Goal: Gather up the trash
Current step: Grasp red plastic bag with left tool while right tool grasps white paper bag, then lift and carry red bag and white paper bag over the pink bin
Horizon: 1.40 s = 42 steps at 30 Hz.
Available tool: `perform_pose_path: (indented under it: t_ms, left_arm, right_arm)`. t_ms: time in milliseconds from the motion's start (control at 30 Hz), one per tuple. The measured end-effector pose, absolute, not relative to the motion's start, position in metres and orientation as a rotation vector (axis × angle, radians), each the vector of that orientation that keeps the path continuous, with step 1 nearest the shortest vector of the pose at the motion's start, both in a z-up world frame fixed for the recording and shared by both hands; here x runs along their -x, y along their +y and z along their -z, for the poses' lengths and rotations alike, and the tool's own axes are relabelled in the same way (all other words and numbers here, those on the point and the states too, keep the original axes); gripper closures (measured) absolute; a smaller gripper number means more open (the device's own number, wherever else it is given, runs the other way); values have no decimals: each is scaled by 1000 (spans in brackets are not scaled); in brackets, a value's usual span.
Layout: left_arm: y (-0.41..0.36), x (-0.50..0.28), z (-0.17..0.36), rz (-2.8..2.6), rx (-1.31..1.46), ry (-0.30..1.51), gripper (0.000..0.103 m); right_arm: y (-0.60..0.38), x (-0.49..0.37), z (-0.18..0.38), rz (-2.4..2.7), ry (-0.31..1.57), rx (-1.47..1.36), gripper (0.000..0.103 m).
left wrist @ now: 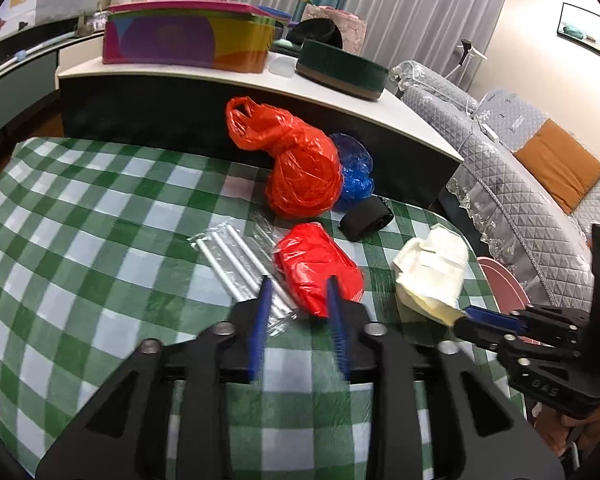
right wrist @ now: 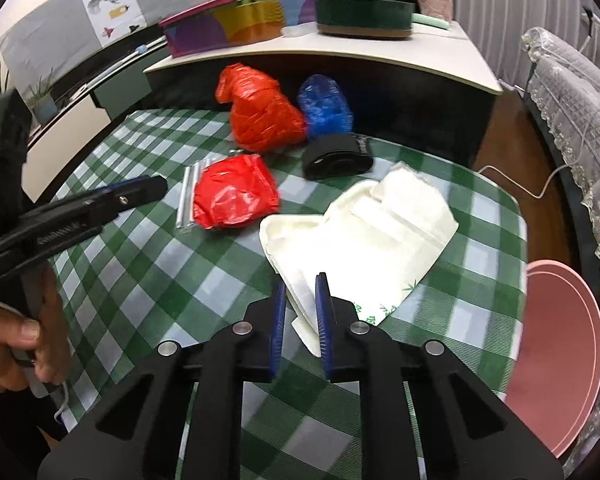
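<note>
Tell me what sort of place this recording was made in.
Most likely a home living room. A sofa under a quilted grey cover stands by long curtains, and the trash lies on a table with a green checked cloth beside a low white-topped cabinet.

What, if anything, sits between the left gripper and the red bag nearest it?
Nothing visible does. The left gripper is open, its right finger over the near edge of the red bag. The wrapped straws lie beside the bag under the left finger, not across the path.
</note>
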<state>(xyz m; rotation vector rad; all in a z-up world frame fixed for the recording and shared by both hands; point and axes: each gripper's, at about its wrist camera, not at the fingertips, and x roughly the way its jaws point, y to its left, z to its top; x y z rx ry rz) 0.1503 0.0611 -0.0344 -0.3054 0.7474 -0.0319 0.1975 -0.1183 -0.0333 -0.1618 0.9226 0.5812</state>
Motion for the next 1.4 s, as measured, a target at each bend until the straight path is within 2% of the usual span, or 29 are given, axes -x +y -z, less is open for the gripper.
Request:
perform_pose_path:
  t_ms: [167,333,533,667,700,767,933,1400]
  left_arm:
    - [53,-165,44,4,319,764,50]
    - [51,-179,52,-22,338,785,43]
    - [43,-191,62,-46,337,831,43]
    - [38,-195,65,-39,324,849,45]
    - [37,-195,65,-37,319,852,48]
    - [35,-196,65,-27,308,854,60]
    - [32,-188,57,-7,285,835,69]
    - [27,-146,20,28,219,758,72]
  right_arm:
    - [-138,-200,29,-547,913,133,89]
    - [-153,-201,27,-527,906,113,90]
    - [-161,-201,26,-522,900,105,91]
    - [-164,-200,24,-520,894,104,92]
    - [-164,-200,23,-520,893,103,92]
    - [-165,-200,22,-517,891,101,92]
    - [-169,-197,20,-507,883,99,94]
    - [-170,-175,-8,-476,817,84,100]
